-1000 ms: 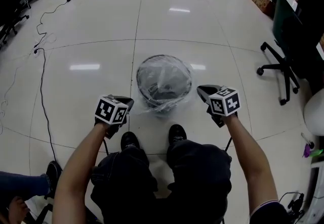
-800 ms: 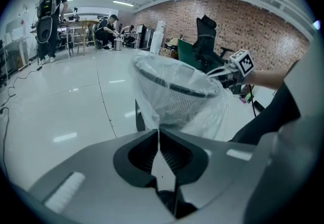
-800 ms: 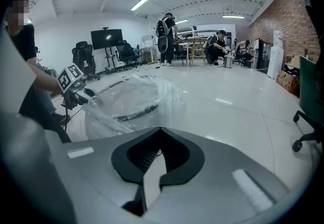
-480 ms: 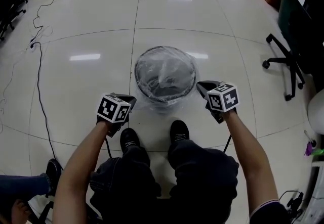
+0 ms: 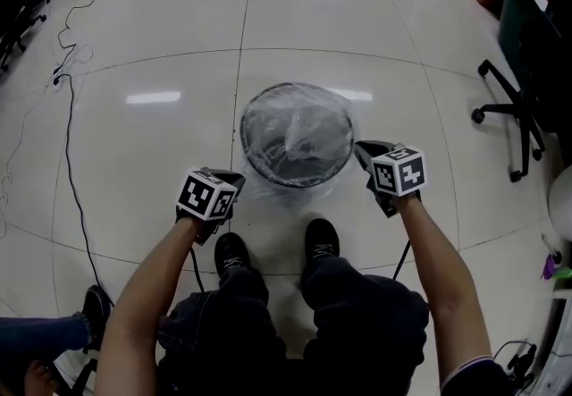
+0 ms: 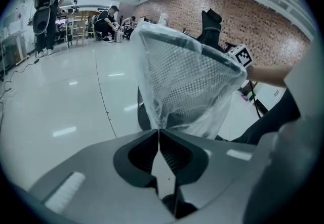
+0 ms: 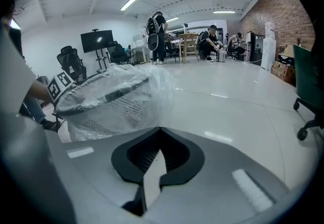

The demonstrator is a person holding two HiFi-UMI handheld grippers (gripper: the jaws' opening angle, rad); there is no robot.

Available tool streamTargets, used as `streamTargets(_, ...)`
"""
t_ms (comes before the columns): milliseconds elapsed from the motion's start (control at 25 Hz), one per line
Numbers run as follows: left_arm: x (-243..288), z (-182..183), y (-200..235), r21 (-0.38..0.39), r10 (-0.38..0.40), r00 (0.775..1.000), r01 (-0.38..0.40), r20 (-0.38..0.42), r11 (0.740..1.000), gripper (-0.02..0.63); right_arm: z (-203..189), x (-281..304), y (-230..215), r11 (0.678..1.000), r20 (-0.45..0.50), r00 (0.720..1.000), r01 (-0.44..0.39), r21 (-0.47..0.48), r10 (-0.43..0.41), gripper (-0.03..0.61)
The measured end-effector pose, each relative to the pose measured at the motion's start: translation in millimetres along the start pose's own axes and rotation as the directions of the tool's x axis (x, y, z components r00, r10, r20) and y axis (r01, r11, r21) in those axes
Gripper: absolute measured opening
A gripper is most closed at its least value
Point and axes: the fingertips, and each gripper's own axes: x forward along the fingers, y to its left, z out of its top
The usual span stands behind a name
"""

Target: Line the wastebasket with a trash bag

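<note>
The wastebasket (image 5: 247, 137) stood on the floor between the left gripper (image 5: 227, 178), pinching the trash bag (image 5: 299, 117) hem, and the right gripper (image 5: 363, 151), closed at the film; next, seemingly, the 2 should draw that hem down the outside.

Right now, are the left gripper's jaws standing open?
No: the left gripper has its jaws shut together, pinching the clear film of the trash bag at their tips.

Brightly lit from ceiling strip lights (image 7: 130, 1), glare streaks on the glossy floor (image 5: 152, 98); fisheye bending, black vignette edging both gripper views.
</note>
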Motion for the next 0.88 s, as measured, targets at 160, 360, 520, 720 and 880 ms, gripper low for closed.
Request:
streamTargets(160,6.7,0.8,8.2,0.005,0.005,1.000,-0.005,-0.016,1.000,0.020,-1.0,8.9,-16.3,0.999,0.008,1.000,0.024,0.038,-0.024,0.002)
streamTargets(360,15.1,2.8,14.5,-0.005,-0.001,1.000,0.001,-0.022,1.000,0.020,-4.8,27.8,-26.7,0.997,-0.001,1.000,0.025,0.067,-0.025,0.002)
streamTargets(520,21.5,2.6,17.6,-0.008,-0.008,1.000,0.008,-0.026,1.000,0.019,-9.1,45.9,-28.2,0.997,-0.015,1.000,0.010,0.081,-0.009,0.002)
streamTargets(720,28.2,4.6,22.7,-0.010,-0.011,0.999,0.011,-0.032,1.000,0.018,-18.2,62.3,-30.4,0.996,-0.046,0.999,-0.004,0.093,0.008,0.002)
streamTargets(880,30.0,7.7,26.1,-0.011,-0.014,0.999,0.014,-0.030,1.000,0.018,-29.6,73.3,-30.7,0.995,-0.077,0.997,-0.013,0.104,0.021,0.002)
